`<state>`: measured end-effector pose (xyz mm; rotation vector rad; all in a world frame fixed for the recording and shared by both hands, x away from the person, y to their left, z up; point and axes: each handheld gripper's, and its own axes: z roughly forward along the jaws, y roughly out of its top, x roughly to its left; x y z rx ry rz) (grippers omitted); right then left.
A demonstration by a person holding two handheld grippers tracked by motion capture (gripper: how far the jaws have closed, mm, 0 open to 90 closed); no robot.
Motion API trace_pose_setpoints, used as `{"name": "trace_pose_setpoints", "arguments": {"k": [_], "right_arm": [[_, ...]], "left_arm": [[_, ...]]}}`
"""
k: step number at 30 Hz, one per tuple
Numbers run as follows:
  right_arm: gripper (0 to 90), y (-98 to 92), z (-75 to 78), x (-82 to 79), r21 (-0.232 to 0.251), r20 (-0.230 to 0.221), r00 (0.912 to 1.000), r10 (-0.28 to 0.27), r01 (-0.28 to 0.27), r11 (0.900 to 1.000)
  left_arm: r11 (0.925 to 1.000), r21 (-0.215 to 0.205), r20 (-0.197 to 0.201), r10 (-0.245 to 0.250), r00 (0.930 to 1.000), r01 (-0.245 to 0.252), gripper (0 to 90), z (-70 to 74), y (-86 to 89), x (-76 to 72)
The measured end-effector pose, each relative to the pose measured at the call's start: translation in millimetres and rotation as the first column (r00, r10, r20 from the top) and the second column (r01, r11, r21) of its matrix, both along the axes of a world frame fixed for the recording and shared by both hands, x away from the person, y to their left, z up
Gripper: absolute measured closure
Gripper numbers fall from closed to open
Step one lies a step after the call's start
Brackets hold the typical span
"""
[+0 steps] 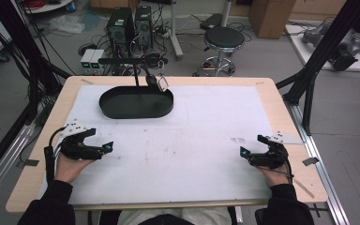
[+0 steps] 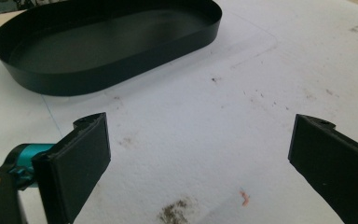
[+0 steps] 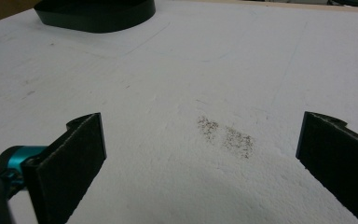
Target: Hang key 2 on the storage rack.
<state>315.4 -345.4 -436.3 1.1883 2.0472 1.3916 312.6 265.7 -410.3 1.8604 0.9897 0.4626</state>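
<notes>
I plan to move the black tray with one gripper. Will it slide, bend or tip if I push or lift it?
The tray looks thin-walled and shallow, so probably light and rigid. It has a flat base on the white mat, so a push likely slides it. The stand rising from it could make it tip if lifted by one edge.

I am holding the right hand-held gripper (image 3: 200, 158) wide open over the white counter (image 3: 261, 60); a dark smudge (image 3: 226, 135) is lying between its jaws, a black tray (image 3: 95, 14) far ahead.

Far end of the black oval tray (image 3: 95, 14) beyond the right gripper view's top edge
</notes>
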Motion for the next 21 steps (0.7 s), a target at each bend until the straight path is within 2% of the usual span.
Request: {"name": "trace_pose_setpoints", "arguments": {"k": [5, 9, 15, 21], "right_arm": [[0.6, -0.4, -0.3, 0.5, -0.005, 0.002, 1.0000, 0.002, -0.002, 1.000], [0.6, -0.2, 0.0, -0.2, -0.002, 0.001, 1.0000, 0.004, -0.004, 1.000], [0.6, 0.5, -0.1, -0.3, -0.003, -0.007, 1.0000, 0.004, -0.004, 1.000], [0.6, 0.4, -0.2, -0.7, -0.011, -0.001, 1.0000, 0.008, -0.008, 1.000]], "left_arm": [[0.9995, -0.027, -0.011, -0.016, 0.9998, 0.016, 6.0, -7.0, 2.8, -8.7], [0.9987, -0.045, -0.005, -0.025, 0.9997, 0.025, 6.0, -11.2, 7.5, -17.2], [0.9989, -0.046, 0.001, 0.001, 1.0000, -0.001, 6.0, -17.1, 13.5, -28.8], [0.9990, -0.037, 0.008, 0.024, 0.9997, -0.024, 6.0, -20.1, 15.3, -30.6]]}}
